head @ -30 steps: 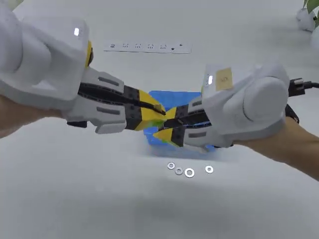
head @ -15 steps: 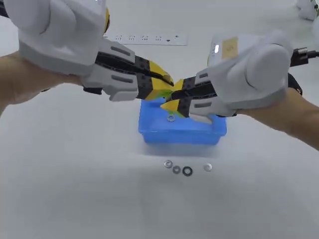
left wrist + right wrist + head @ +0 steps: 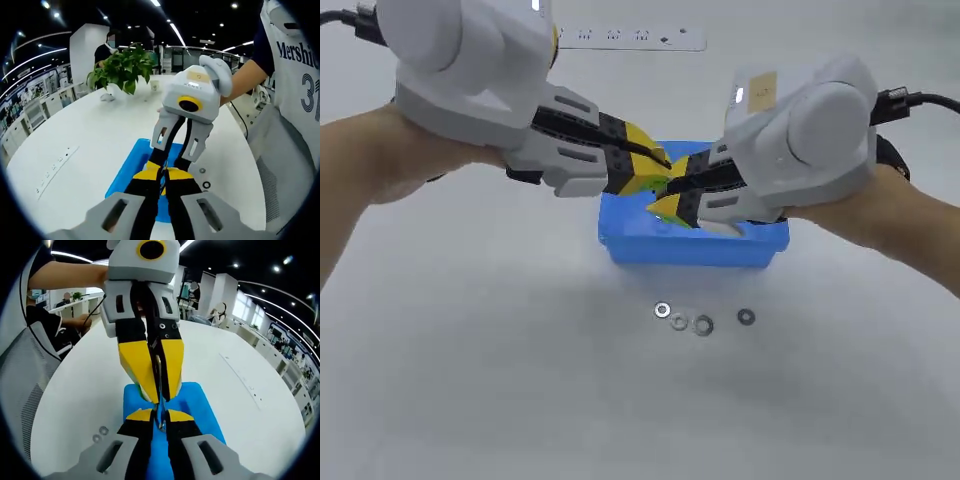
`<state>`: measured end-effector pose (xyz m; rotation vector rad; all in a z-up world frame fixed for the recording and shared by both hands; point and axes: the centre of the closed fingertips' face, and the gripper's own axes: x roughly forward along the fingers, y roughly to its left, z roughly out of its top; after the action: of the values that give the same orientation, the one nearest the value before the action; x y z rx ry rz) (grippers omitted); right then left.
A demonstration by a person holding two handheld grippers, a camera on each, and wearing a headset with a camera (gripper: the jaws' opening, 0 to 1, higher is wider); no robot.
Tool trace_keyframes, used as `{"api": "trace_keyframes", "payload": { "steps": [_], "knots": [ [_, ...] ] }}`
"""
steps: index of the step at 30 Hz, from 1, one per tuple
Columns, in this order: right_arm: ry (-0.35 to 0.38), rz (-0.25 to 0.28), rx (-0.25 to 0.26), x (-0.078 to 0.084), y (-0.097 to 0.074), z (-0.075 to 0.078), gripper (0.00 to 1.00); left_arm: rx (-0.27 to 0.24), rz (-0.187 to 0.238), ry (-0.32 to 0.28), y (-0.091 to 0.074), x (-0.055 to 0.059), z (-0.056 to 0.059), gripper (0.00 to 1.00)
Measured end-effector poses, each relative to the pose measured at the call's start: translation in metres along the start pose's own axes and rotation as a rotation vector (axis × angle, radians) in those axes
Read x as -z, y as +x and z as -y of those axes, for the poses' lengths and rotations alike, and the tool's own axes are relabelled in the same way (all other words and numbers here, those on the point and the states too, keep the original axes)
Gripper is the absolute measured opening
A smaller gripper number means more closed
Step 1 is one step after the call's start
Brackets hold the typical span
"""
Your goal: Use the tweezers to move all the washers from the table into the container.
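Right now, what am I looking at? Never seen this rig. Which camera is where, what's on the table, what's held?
No robot: a person holds a handheld gripper in each hand. One picture comes from a headset camera looking down; the two round ones come from cameras riding on each gripper. In the head view the left tongs and right tongs meet tip to tip above a blue container. Both look shut on a thin tool, likely the tweezers. Four washers lie on the white table in front of the container.

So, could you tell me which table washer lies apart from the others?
The rightmost washer in the head view; the other three sit clustered together.
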<state>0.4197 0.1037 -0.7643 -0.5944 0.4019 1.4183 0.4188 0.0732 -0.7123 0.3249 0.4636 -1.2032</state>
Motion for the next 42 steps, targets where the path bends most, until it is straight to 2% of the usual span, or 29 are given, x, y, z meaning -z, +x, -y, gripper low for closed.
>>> {"api": "trace_keyframes", "payload": {
  "steps": [3, 5, 8, 10, 17, 19, 26, 30, 32, 36, 40, 42],
  "knots": [
    [-0.003, -0.011, -0.016, 0.004, 0.003, -0.003, 0.1, 0.006, -0.004, -0.006, 0.003, 0.003, 0.001, 0.07],
    [-0.008, -0.025, -0.02, 0.008, 0.005, -0.005, 0.1, 0.014, -0.023, -0.004, 0.006, 0.007, 0.002, 0.07],
    [0.002, -0.022, -0.007, 0.008, 0.003, -0.004, 0.11, 0.008, -0.015, -0.009, 0.006, 0.006, 0.001, 0.07],
    [-0.028, -0.032, -0.005, 0.009, 0.002, -0.003, 0.11, 0.004, -0.025, 0.01, 0.006, 0.006, 0.0, 0.07],
    [-0.026, -0.028, -0.002, 0.004, -0.004, -0.005, 0.12, 0.011, -0.023, 0.024, 0.003, -0.001, 0.004, 0.07],
    [-0.036, -0.016, -0.016, 0.001, -0.006, -0.008, 0.12, 0.021, -0.047, 0.063, 0.001, -0.003, 0.008, 0.07],
    [-0.065, 0.005, -0.001, -0.015, -0.018, -0.011, 0.12, 0.025, -0.058, 0.13, -0.008, -0.019, 0.017, 0.07],
    [-0.06, 0.033, 0.012, -0.024, -0.029, -0.012, 0.12, 0.024, -0.046, 0.155, -0.016, -0.034, 0.025, 0.07],
    [-0.07, 0.036, 0.019, -0.027, -0.033, -0.015, 0.12, 0.021, -0.038, 0.152, -0.018, -0.036, 0.026, 0.07],
    [-0.079, 0.038, 0.022, -0.032, -0.041, -0.025, 0.12, 0.024, -0.036, 0.164, -0.023, -0.046, 0.043, 0.07],
    [-0.089, 0.045, 0.018, -0.037, -0.046, -0.038, 0.12, 0.032, -0.039, 0.169, -0.03, -0.048, 0.057, 0.07],
    [-0.092, 0.049, 0.013, -0.039, -0.047, -0.045, 0.12, 0.035, -0.042, 0.17, -0.033, -0.045, 0.063, 0.07]
  ]
}}
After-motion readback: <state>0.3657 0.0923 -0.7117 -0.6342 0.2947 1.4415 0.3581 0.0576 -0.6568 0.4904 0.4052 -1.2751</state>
